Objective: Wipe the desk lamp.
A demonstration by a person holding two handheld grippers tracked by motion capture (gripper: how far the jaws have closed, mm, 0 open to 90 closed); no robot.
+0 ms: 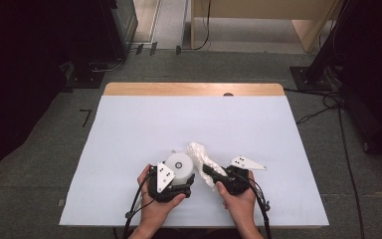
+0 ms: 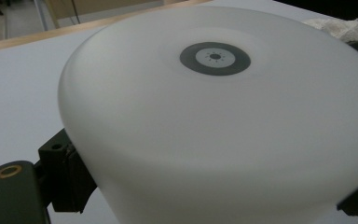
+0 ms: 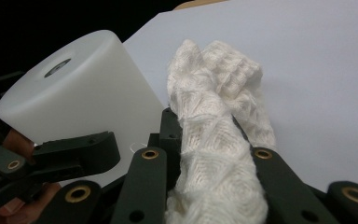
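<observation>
Near the front edge of the white surface (image 1: 129,139), the left gripper (image 1: 183,187) is clasping a white cylinder (image 1: 179,166) standing upright. Just beside it, the right gripper (image 1: 210,172) is clenching a crumpled white knitted cloth (image 1: 202,155), which is stretching away beyond the cylinder.

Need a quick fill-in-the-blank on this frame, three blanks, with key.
1. The left gripper has its jaws closed on a white ____.
2. The right gripper is shut on a white knitted ____.
3. The table has a ____ strip along its far edge.

Missing words: cylinder; cloth; wooden
</observation>
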